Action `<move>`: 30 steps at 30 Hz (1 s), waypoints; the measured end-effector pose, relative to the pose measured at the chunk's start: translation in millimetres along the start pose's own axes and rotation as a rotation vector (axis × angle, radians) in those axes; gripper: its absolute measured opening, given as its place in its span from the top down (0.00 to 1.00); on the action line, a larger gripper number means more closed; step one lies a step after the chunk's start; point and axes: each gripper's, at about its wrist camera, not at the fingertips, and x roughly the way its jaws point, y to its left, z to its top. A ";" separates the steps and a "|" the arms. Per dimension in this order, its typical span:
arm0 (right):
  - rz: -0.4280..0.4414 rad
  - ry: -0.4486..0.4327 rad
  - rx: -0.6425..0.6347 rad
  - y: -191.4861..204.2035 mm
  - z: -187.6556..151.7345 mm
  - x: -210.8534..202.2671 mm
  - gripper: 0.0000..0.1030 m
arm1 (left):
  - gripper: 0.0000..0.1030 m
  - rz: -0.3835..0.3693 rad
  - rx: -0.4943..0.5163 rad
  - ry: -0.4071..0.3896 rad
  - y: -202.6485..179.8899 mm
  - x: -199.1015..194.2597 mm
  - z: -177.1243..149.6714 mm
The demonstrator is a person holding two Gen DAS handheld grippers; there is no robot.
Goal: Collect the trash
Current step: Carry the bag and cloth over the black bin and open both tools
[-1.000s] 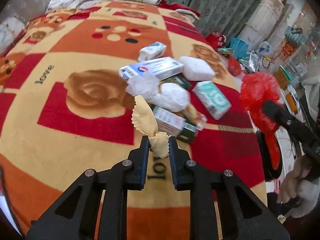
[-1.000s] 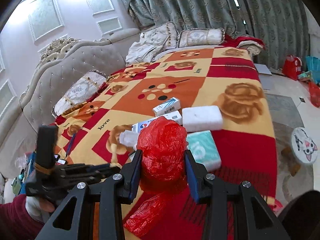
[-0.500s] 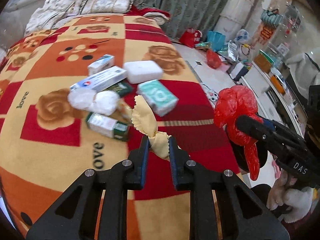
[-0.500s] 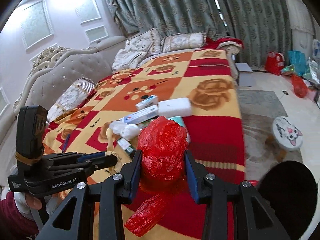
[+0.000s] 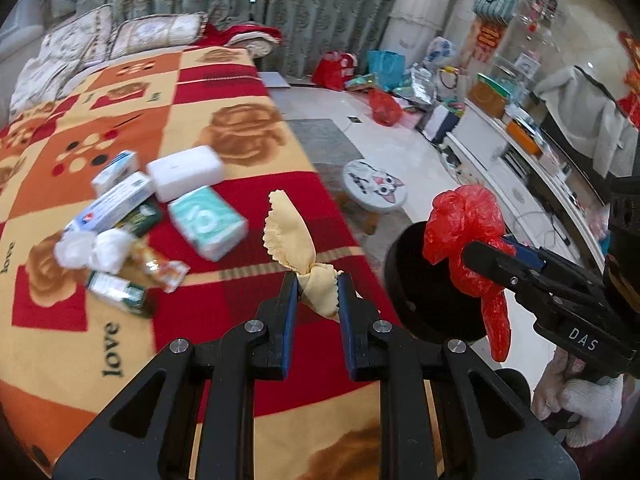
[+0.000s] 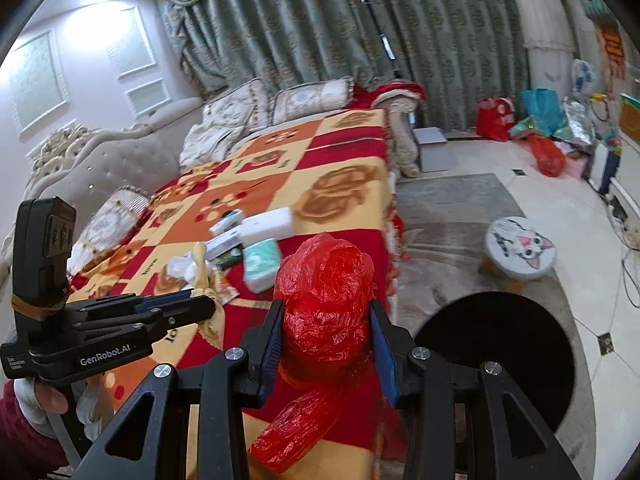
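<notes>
My left gripper [image 5: 318, 286] is shut on a crumpled yellow wrapper [image 5: 294, 240], which hangs over the bed's near corner. Seen from the right wrist, that gripper [image 6: 206, 300] sits at the left with the yellow wrapper [image 6: 202, 270] in it. My right gripper [image 6: 326, 320] is shut on a scrunched red plastic bag [image 6: 326, 304]; the same red bag [image 5: 464, 228] shows at the right of the left wrist view, over the rim of a black round bin [image 5: 416, 280]. That bin [image 6: 496, 356] stands on the floor beside the bed. More trash [image 5: 160, 208] lies in a heap on the blanket: boxes, tissue packs, white wads.
The bed [image 5: 120, 128] with a red and orange blanket fills the left. A small cat-face stool [image 6: 520, 248] stands on the grey rug past the bin. Bags and clutter [image 5: 384, 80] line the far wall, and a low white cabinet [image 5: 520, 160] runs along the right.
Both grippers have swung right, away from the trash heap and toward the bed's edge, each keeping its hold. The black bin and the stool have come into view.
</notes>
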 end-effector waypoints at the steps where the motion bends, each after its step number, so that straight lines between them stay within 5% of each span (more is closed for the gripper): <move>1: -0.012 -0.004 0.007 -5.8 -1.1 -3.6 0.62 | 0.83 -0.004 0.006 0.002 -5.5 2.0 0.2; 18: -0.162 0.014 0.139 -89.0 -27.0 -32.8 0.62 | 0.83 -0.130 0.077 0.078 -89.3 56.9 10.6; 30: -0.193 0.023 0.194 -113.2 -29.8 -26.2 0.60 | 0.83 -0.166 0.082 0.093 -103.4 76.5 14.3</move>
